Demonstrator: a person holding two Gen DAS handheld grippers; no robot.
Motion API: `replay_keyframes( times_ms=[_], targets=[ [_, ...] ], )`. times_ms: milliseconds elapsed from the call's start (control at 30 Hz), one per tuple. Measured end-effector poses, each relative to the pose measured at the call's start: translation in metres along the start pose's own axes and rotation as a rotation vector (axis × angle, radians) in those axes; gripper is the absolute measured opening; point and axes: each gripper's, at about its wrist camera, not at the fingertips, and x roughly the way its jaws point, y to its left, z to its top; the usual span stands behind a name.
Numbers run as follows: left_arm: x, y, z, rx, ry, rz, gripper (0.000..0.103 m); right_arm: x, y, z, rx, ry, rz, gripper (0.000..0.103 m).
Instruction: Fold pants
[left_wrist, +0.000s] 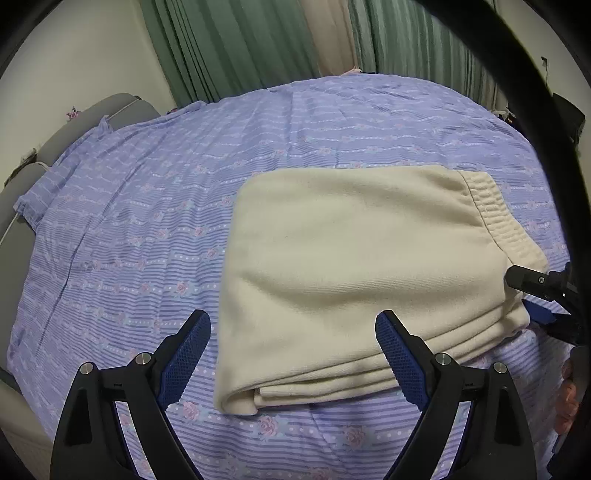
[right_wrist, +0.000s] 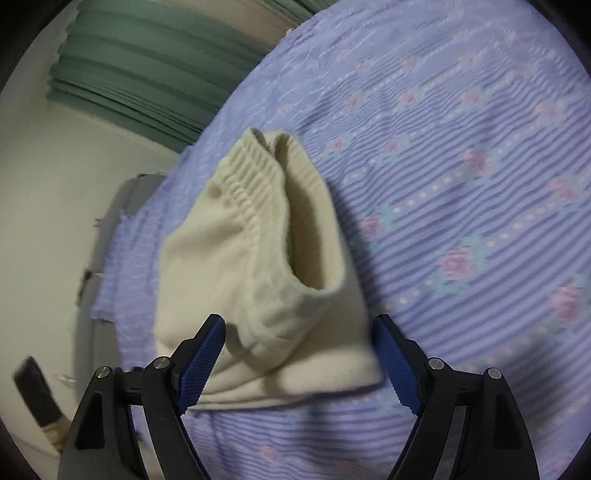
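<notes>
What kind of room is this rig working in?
Most likely a bedroom. The folded cream pants lie on a bed covered with a lilac floral sheet, a grey padded headboard runs along one edge, and green curtains hang behind.

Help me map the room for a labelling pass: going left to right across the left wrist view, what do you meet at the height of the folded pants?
Grey headboard → purple floral bedsheet → folded cream pants → their ribbed waistband → right tool at the pants' right edge.
</notes>
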Motion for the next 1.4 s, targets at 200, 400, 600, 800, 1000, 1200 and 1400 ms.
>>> replay_keyframes(
  times_ms=[200, 400, 600, 800, 1000, 1200, 1400],
  targets=[
    [0.004, 0.006, 0.004, -0.029, 0.004, -0.001, 0.091, 0.023, -0.01, 0.006, 0.039, 0.05, 0.052, 0.095],
    [0.011, 0.019, 0.006, -0.076, 0.023, -0.016, 0.091, 0.039, 0.002, 0.011, 0.044, 0.075, 0.043, 0.098],
    [0.021, 0.048, 0.002, -0.145, 0.046, -0.027, 0.091, 0.024, 0.049, 0.007, -0.079, 0.04, 0.072, 0.087],
    [0.037, 0.073, 0.004, -0.161, 0.074, -0.055, 0.091, 0.056, 0.016, 0.02, 0.091, 0.076, 0.053, 0.073],
    [0.052, 0.086, 0.018, -0.143, 0.061, -0.167, 0.091, 0.045, 0.041, 0.008, 0.002, 0.052, -0.112, 0.043],
    [0.096, 0.118, 0.035, -0.185, 0.107, -0.369, 0.091, 0.051, 0.068, -0.004, -0.171, 0.019, -0.282, 0.042],
    [0.146, 0.103, 0.043, -0.126, 0.172, -0.554, 0.086, 0.053, 0.07, 0.002, -0.215, 0.017, -0.309, 0.043]
  ],
)
